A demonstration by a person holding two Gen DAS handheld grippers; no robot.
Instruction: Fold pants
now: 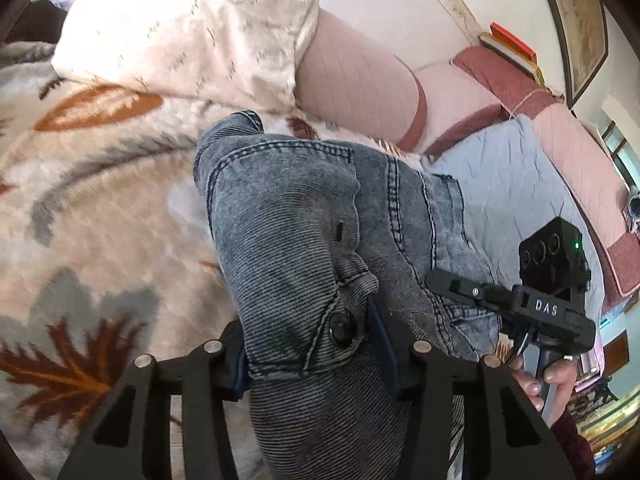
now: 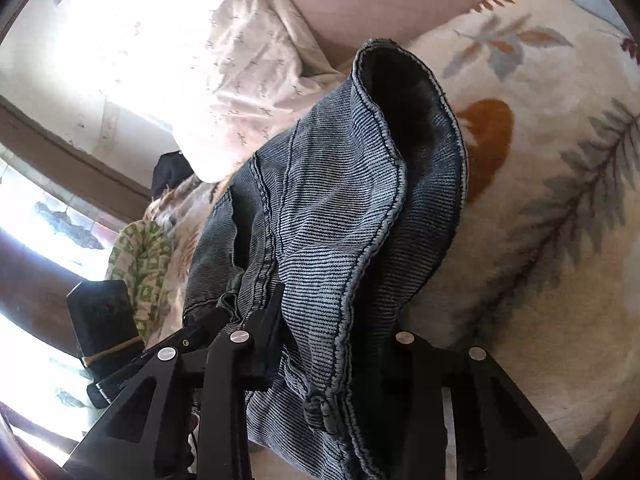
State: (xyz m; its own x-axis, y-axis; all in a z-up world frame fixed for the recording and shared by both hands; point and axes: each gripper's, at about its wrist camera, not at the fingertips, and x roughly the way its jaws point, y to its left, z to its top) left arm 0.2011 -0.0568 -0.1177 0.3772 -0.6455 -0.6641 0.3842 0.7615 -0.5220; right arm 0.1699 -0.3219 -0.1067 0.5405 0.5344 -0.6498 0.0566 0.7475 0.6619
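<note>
I hold 2 claws, 1 in each hand, and both grip the same pair of grey-blue jeans [image 1: 320, 216].

My left claw [image 1: 312, 352] is partly closed on the waistband, its fingers pressing either side of the bunched denim just beside the dark button [image 1: 341, 326]. From there the jeans stretch away over a cream blanket [image 1: 92, 184] patterned with orange and grey leaves. A pale rumpled pillow [image 1: 192, 28] lies beyond them, next to a pink cushion [image 1: 356, 88].

My right claw [image 2: 332, 356] is closed further, pinching a thick fold of the jeans [image 2: 320, 216] between its fingers. The cloth rises from the grip and ends in an open hem [image 2: 404, 92] showing its dark inside.

My right hand [image 1: 548, 380] and its claw show at the right edge of the left camera's view.
</note>
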